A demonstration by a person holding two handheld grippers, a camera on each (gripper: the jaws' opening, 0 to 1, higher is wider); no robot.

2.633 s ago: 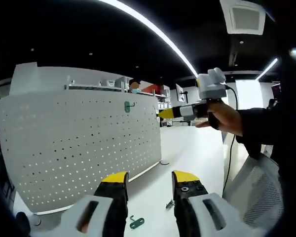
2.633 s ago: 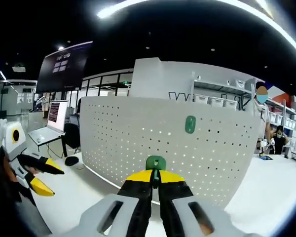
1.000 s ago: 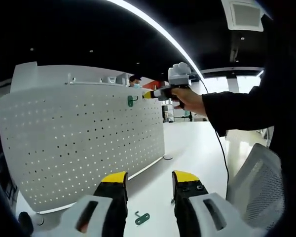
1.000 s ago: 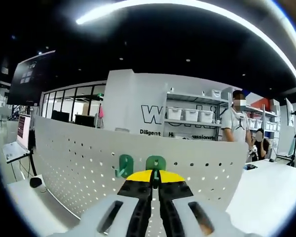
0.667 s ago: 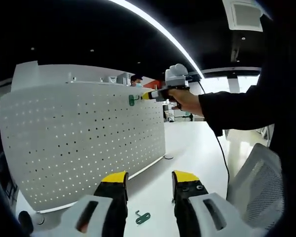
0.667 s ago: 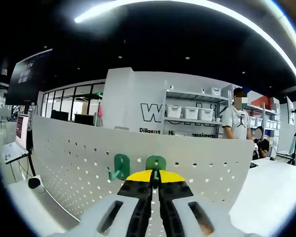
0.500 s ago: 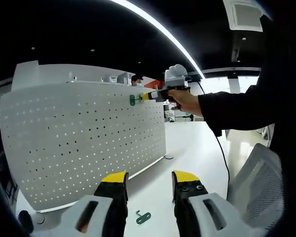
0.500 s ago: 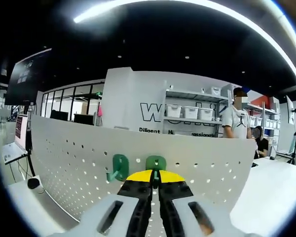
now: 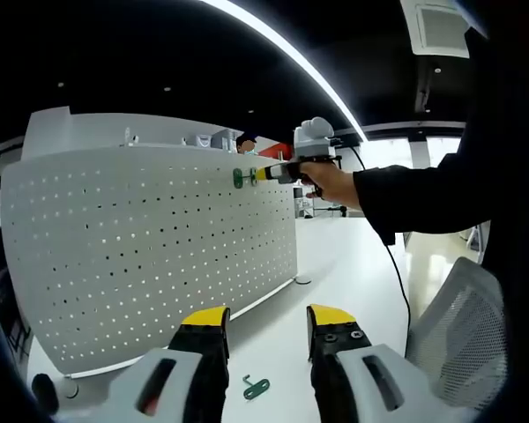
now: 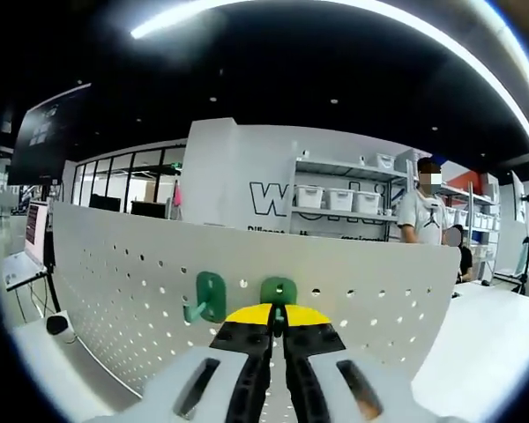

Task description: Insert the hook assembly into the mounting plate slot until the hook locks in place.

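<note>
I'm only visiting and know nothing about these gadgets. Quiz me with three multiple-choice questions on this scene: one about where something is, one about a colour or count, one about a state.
1. Where does the loose green metal hook lie?
A. on the white tabletop before the board
B. on the shelf
C. on the chair

2. How many green hooks show near the white perforated pegboard's top edge?
A. one
B. two
C. four

3. How are the right gripper's jaws?
A. wide open
B. shut on a green hook
C. holding a cable

Answers:
1 A, the loose green metal hook rests on the white tabletop.
2 B, the mounted green hook and the held green hook sit on the white perforated pegboard.
3 B, the right gripper pinches the held hook.
</note>
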